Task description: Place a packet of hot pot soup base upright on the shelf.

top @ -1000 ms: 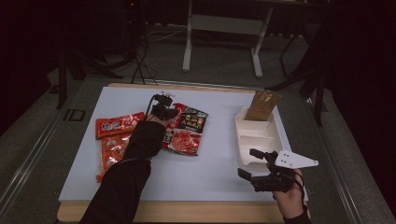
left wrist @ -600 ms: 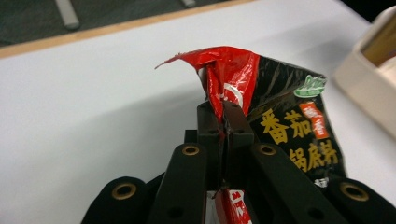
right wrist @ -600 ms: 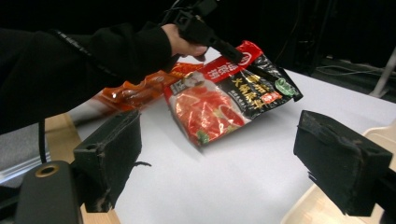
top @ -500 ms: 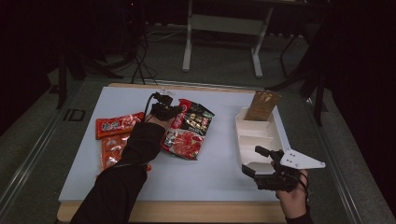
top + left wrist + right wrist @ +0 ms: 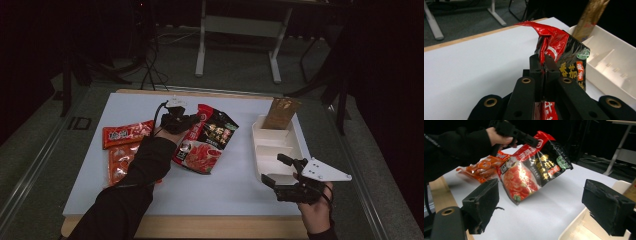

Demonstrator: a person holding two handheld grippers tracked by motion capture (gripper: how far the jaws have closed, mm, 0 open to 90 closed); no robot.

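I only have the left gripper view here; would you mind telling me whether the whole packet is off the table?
Observer: Not quite clear. In the right gripper view the red-and-black packet hangs tilted from the left gripper, its bottom corner close to the table; contact is hard to judge.
Operator: Thank you. What is the other gripper doing?
Observer: The right gripper has its jaws open by the white tray, holding nothing.
Operator: Anything else lying nearby?
Observer: Two orange packets lie to the left.

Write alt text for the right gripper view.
A hand's left tool pinches the top edge of a red-and-black food pouch, lifting it off the white table. The right tool frames the scene with open jaws; orange packets lie behind.
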